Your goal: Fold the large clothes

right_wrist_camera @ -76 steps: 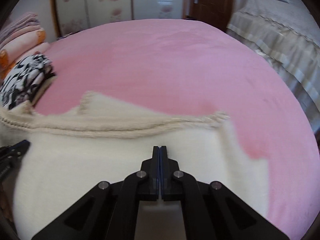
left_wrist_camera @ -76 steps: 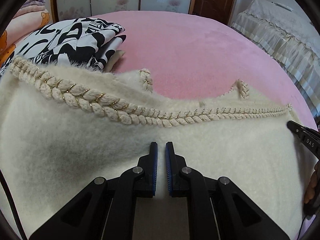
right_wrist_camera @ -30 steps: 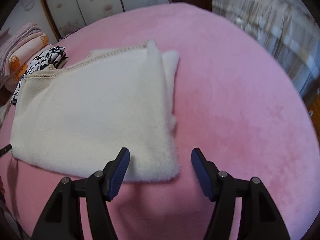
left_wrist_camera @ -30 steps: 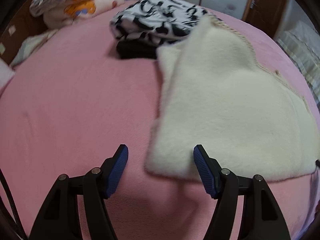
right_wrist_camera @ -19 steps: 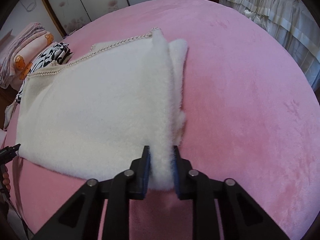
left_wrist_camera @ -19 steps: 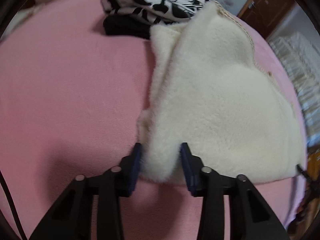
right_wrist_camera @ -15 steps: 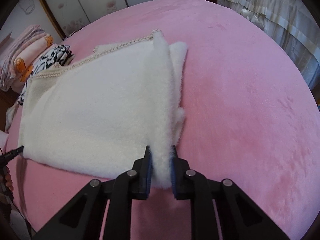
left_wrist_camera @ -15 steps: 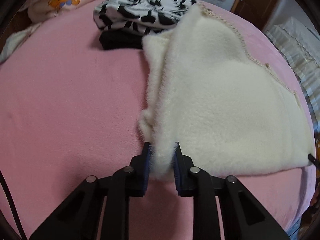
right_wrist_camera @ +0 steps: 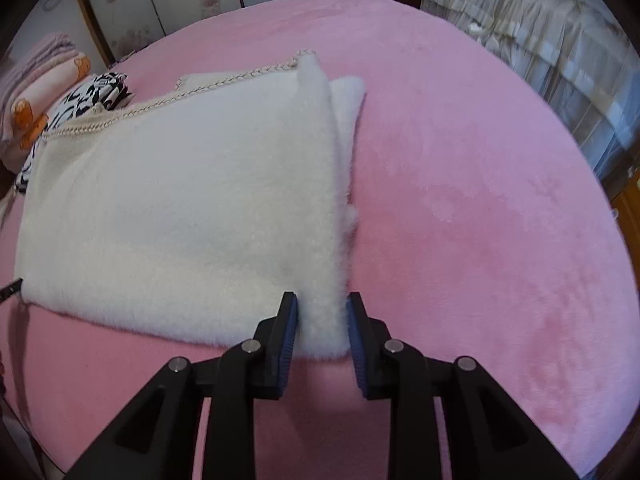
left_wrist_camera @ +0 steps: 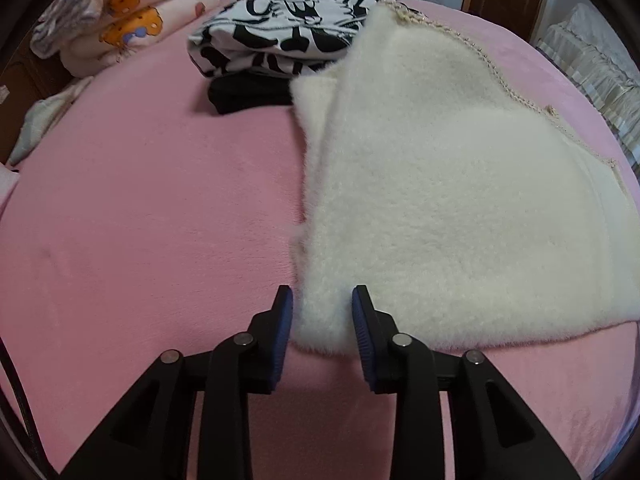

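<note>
Straddling the near-left corner of the folded cream garment [left_wrist_camera: 448, 184], the left gripper [left_wrist_camera: 322, 312] has its jaws partly spread, the blue pads [left_wrist_camera: 285, 320] standing at either side of the fluffy corner; whether they press the pile or merely flank it cannot be told. The right gripper [right_wrist_camera: 321, 320] is set likewise at the near-right corner of the garment [right_wrist_camera: 192, 208], jaws partly spread with the corner between them and the pile brushing both pads [right_wrist_camera: 289, 328].

The garment lies flat on the pink bedspread [left_wrist_camera: 140, 216], folded into a rough rectangle. Its near edge runs between the two grippers; its far edge carries a braided trim [right_wrist_camera: 240, 78]. Along the right side a lower layer [right_wrist_camera: 348, 96] protrudes slightly past the upper one. At the far-left corner the garment touches and partly overlaps a black-and-white patterned pile [left_wrist_camera: 288, 32] resting on a black item [left_wrist_camera: 248, 94]. Folded blankets [left_wrist_camera: 132, 20] lie further left.

Open bedspread extends to the left of the garment in the left wrist view and broadly to its right [right_wrist_camera: 480, 184] and beyond its far edge in the right wrist view.
</note>
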